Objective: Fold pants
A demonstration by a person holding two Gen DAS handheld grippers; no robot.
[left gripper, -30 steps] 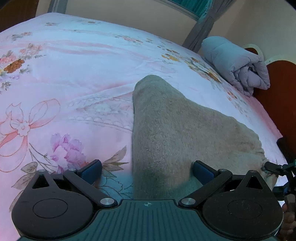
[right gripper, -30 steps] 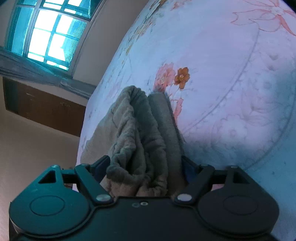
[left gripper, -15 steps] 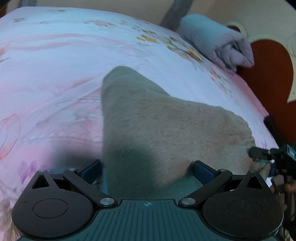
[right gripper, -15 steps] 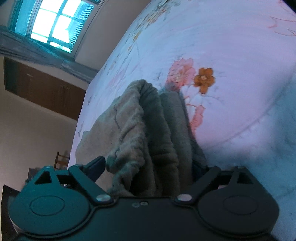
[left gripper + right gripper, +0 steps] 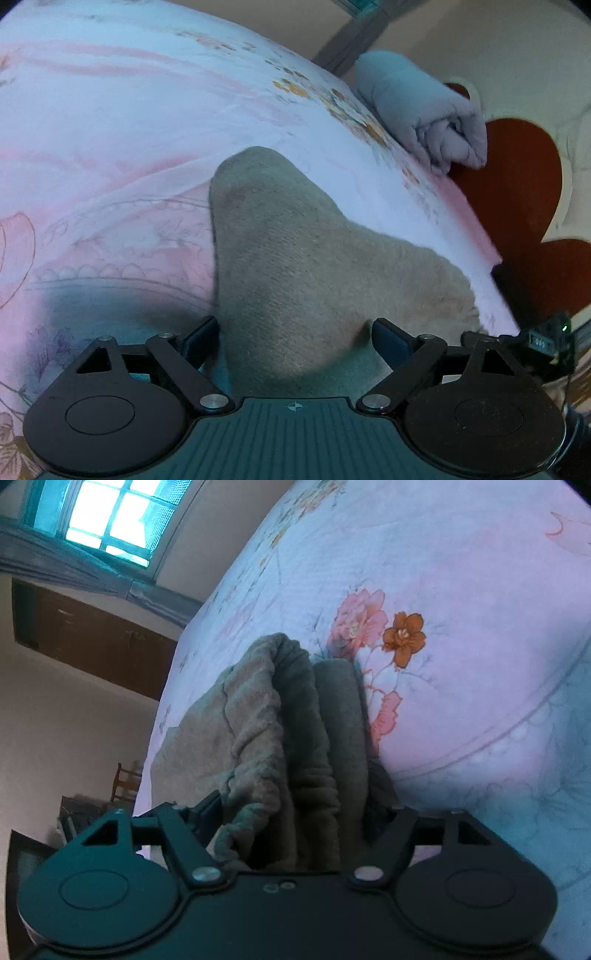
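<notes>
I have the pants as my landmark, a beige fleecy pair lying on the floral bedsheet; from my left wrist camera they run away from me as a broad flat panel that narrows to a rounded end further up the bed. My left gripper sits at the near edge of the pants with its fingers set wide, one on either side of the cloth; the fabric fills the gap between them, but I cannot tell whether the pads actually press it, so I read this gripper as spread around the pants rather than pinching. Beyond the pants, toward the headboard, a rolled grey blanket rests on the sheet, well apart from the cloth; the headboard is dark red wood with curved cut-outs.

From my right wrist camera the pants bunch up in thick folds that rise straight out of my right gripper; the fingers sit against both sides of the bundle, so I take it as gripping the pants. To the right of the pants an orange flower print shows on the sheet; to their left, past the bed edge, are a window, a brown cabinet and a wooden chair.
</notes>
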